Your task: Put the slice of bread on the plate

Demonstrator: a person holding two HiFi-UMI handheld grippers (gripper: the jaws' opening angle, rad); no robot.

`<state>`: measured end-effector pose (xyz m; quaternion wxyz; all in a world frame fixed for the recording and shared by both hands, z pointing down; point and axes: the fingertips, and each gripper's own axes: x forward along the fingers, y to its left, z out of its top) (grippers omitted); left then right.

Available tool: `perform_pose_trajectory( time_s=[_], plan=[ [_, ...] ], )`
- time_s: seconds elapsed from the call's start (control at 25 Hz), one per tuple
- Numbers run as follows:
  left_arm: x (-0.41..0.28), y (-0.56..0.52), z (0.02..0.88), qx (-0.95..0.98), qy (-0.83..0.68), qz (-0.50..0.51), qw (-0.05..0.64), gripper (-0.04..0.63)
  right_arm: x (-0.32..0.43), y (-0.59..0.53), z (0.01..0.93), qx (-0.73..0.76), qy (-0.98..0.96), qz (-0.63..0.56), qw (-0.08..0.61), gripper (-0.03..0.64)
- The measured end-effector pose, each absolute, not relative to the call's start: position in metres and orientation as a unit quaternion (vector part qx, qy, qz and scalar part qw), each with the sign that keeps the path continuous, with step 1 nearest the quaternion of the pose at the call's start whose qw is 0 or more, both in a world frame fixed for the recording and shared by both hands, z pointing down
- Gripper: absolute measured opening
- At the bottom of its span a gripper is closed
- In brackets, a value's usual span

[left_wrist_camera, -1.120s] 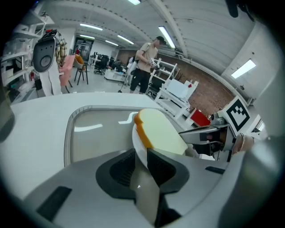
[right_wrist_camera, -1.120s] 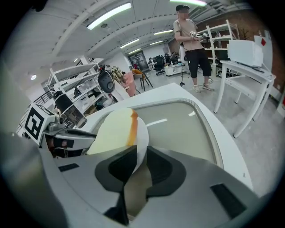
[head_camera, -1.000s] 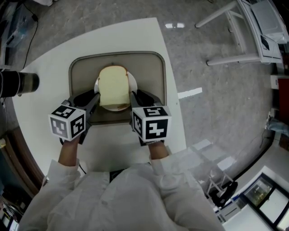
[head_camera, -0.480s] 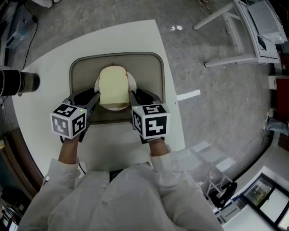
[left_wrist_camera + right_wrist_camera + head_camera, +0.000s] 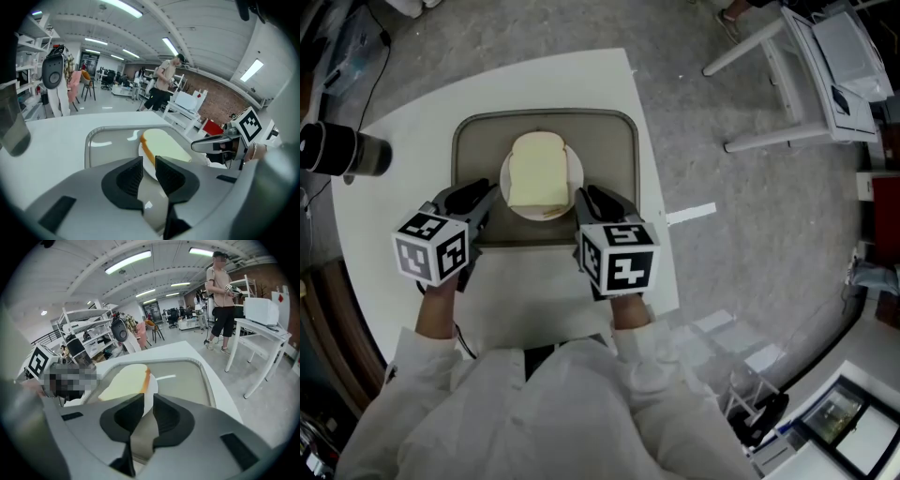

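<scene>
A slice of pale bread lies flat on a small white plate, which sits in the middle of a grey tray. My left gripper is at the tray's near left corner, just off the plate. At the plate's near right is my right gripper. Each has its jaws close together with nothing between them. The left gripper view shows its gripper pointing at the bread. In the right gripper view, the gripper faces the bread from the other side.
The tray rests on a white table whose right edge runs close beside the tray. A black cylinder stands at the table's far left. White furniture legs stand on the grey floor to the right.
Both grippers have drawn back from the sides of the bread toward the tray's near edge. The left one moved farther out to the left. The bread stays on the plate.
</scene>
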<state>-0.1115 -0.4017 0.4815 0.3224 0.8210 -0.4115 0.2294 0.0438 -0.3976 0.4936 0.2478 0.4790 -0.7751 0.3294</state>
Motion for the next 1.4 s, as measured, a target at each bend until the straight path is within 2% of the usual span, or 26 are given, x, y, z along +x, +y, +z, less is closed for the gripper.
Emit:
perform_pose_trajectory(
  time_s=[0.24, 0.44, 0.64, 1.0, 1.4],
  plan=[
    [-0.093, -0.363, 0.464, 0.831, -0.412, 0.209, 0.311, 0.081, 0.043, -0.366, 0.463, 0.468, -0.805, 0.303, 0.202, 0.058],
    [-0.075, -0.323, 0.43, 0.848, -0.417, 0.126, 0.301, 0.078, 0.046, -0.334, 0.438, 0.449, -0.83, 0.281, 0.173, 0.023],
    [-0.074, -0.284, 0.398, 0.852, -0.433, 0.056, 0.289, 0.028, 0.045, -0.293, 0.414, 0.423, -0.855, 0.256, 0.156, 0.015],
    [-0.047, -0.212, 0.38, 0.87, -0.399, 0.032, 0.289, 0.018, 0.044, -0.212, 0.402, 0.374, -0.881, 0.241, 0.159, 0.015],
    [-0.041, -0.147, 0.379, 0.871, -0.371, 0.012, 0.323, 0.014, 0.021, -0.157, 0.393, 0.349, -0.892, 0.216, 0.188, 0.015]
  ],
)
